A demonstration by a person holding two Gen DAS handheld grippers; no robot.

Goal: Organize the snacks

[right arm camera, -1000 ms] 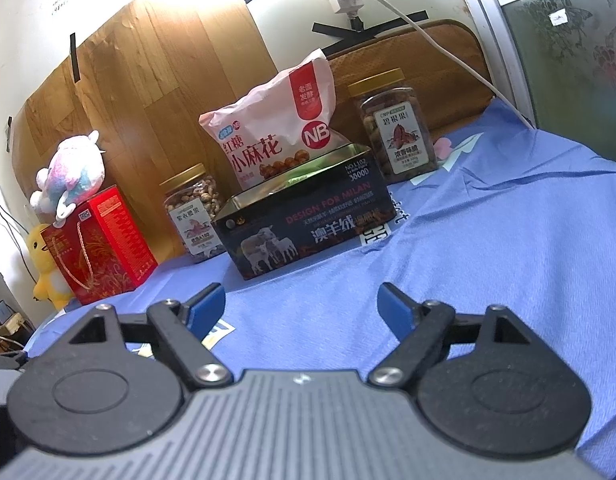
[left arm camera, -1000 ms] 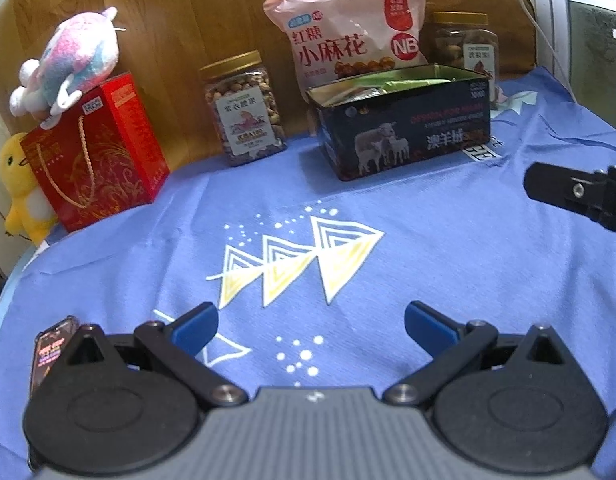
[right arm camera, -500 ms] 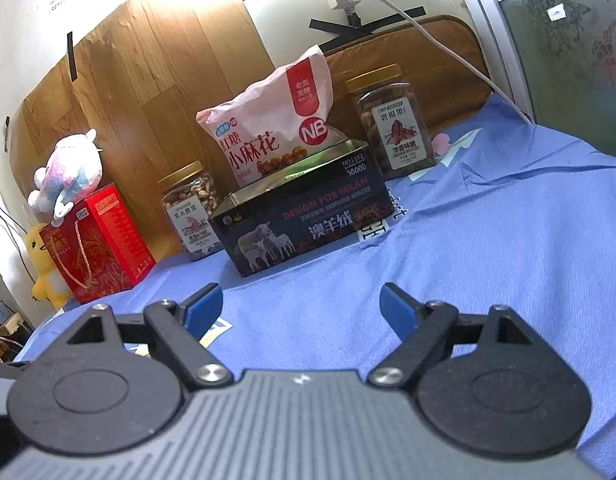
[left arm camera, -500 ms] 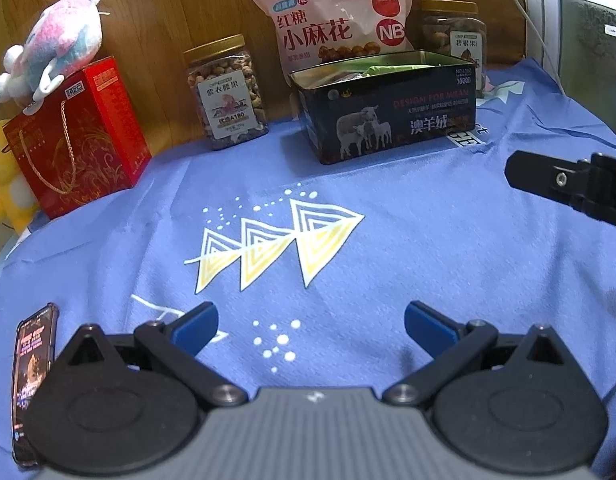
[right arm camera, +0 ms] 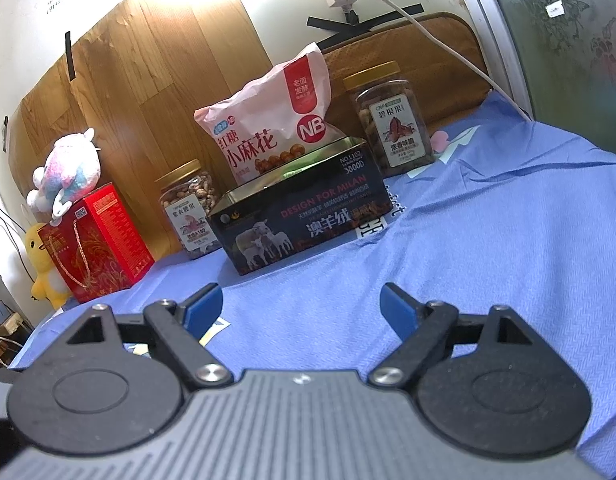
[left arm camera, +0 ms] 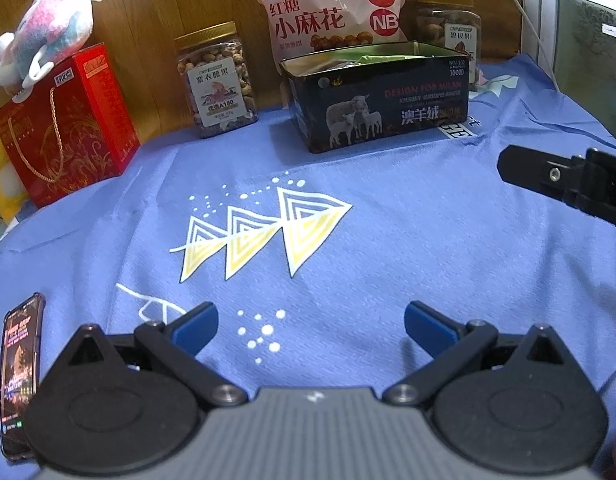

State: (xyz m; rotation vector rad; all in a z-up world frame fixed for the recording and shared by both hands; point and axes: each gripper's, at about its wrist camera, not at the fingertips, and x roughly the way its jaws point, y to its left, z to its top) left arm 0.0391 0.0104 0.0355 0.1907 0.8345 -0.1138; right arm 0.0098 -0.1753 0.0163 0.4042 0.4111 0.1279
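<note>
Left wrist view: the left gripper (left arm camera: 309, 326) hovers over the blue cloth (left arm camera: 387, 240), fingers spread wide and empty; the open tin (left arm camera: 377, 114) stands far ahead, a pink bag (left arm camera: 327, 8) behind it, a jar (left arm camera: 218, 80) to its left

Right wrist view: the right gripper (right arm camera: 300, 308) is likewise spread and empty, the tin (right arm camera: 304, 220) ahead, a second jar (right arm camera: 391, 116) at its right

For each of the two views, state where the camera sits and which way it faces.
Left wrist: on the left gripper, looking over the blue cloth toward the tin box; the right gripper's finger pokes in.
Right wrist: on the right gripper, lower, facing the same tin.
Shared: pink snack bag, both nut jars, red gift box.
</note>
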